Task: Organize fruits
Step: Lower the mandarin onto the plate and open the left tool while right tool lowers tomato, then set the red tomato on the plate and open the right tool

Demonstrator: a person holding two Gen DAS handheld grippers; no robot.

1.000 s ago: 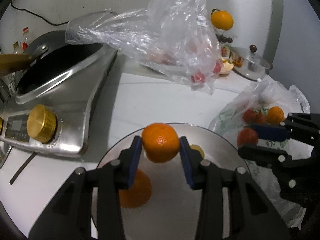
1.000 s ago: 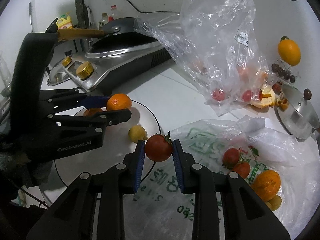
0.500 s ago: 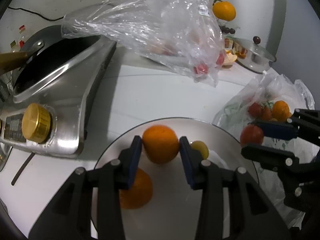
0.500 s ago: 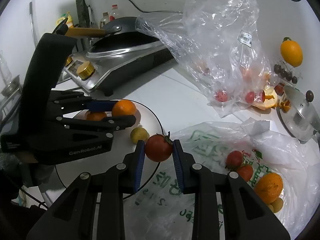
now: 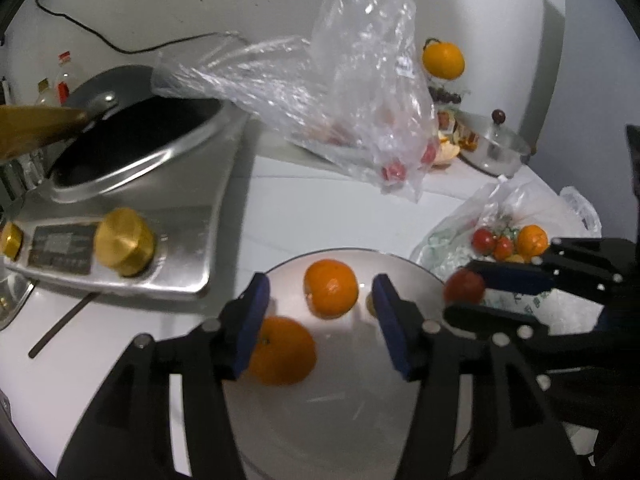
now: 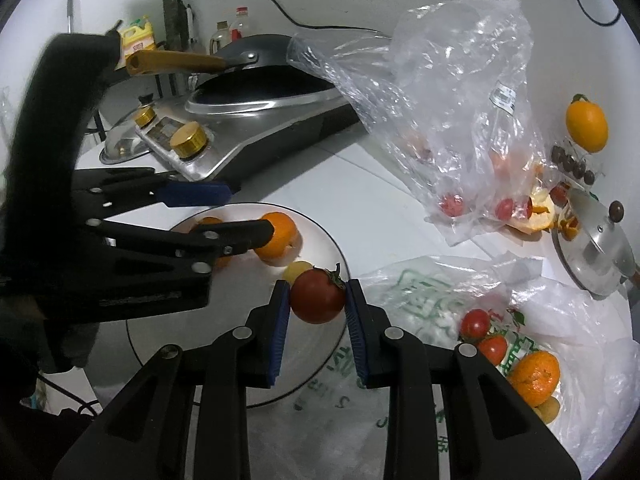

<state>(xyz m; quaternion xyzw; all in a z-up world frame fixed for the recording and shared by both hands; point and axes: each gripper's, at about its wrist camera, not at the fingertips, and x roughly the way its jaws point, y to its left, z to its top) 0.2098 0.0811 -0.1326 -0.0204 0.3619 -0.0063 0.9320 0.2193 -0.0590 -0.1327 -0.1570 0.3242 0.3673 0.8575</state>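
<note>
A white plate (image 5: 340,420) carries an orange (image 5: 330,289), a second orange (image 5: 282,357) nearer me and a small yellow fruit (image 6: 298,270). My left gripper (image 5: 320,316) hovers low over the plate and its jaws are opening. The first orange rests on the plate between the blue pads, touching neither. My right gripper (image 6: 318,304) is shut on a red tomato (image 6: 318,296) above the plate's right rim. The left wrist view shows that tomato (image 5: 464,286) at the right, just past the plate's edge.
A steel induction cooker (image 5: 132,216) with a dark wok (image 5: 132,136) stands left of the plate. A clear plastic bag (image 5: 360,112) with tomatoes lies behind. A white bag (image 6: 500,344) with tomatoes and an orange sits right. A pot lid (image 6: 596,252) lies far right.
The left jaws have spread and let go of the orange, which now lies on the plate. The left gripper has drawn back a little. The right gripper holds the tomato still.
</note>
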